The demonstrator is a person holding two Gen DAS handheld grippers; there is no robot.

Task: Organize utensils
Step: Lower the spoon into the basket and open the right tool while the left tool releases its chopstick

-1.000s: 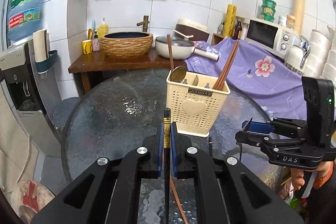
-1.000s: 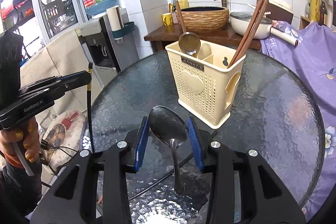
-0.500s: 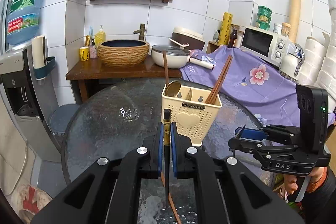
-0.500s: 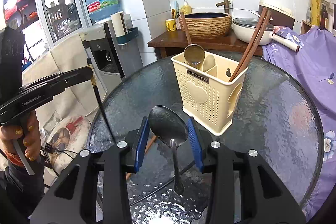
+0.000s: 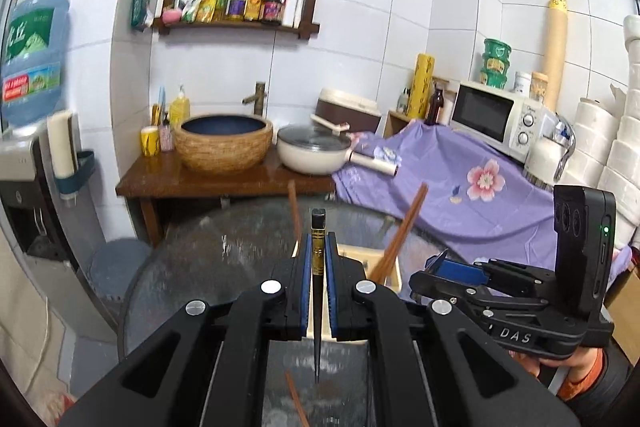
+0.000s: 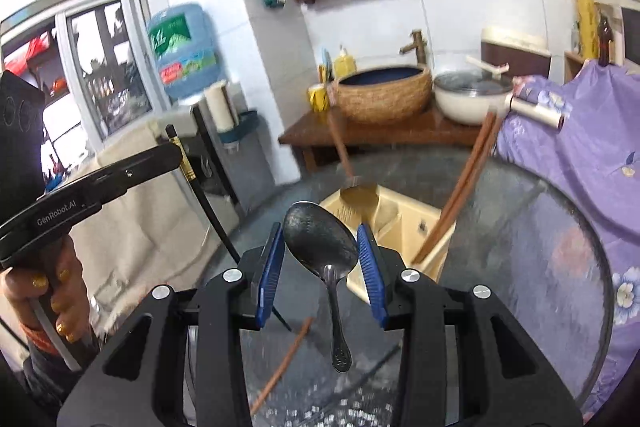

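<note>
My left gripper (image 5: 319,247) is shut on a black chopstick (image 5: 318,291) with a gold band, held upright above the table. It also shows in the right wrist view (image 6: 176,157) at the left. My right gripper (image 6: 320,243) is shut on a metal spoon (image 6: 322,247), bowl up and handle hanging down. The cream utensil holder (image 6: 404,223) stands just beyond both grippers and holds brown chopsticks (image 6: 464,187) and a ladle (image 6: 358,193). In the left wrist view the holder (image 5: 390,267) is mostly hidden behind my fingers.
A brown chopstick (image 6: 282,363) and a black chopstick (image 6: 360,373) lie on the round glass table (image 6: 540,247). A wooden stand with a basin (image 5: 224,143) and a pan (image 5: 312,149) is behind. A purple cloth (image 5: 460,187) covers the right side.
Both grippers have risen and moved closer to the holder, which now sits lower and partly hidden behind the fingers. Both grips are unchanged.
</note>
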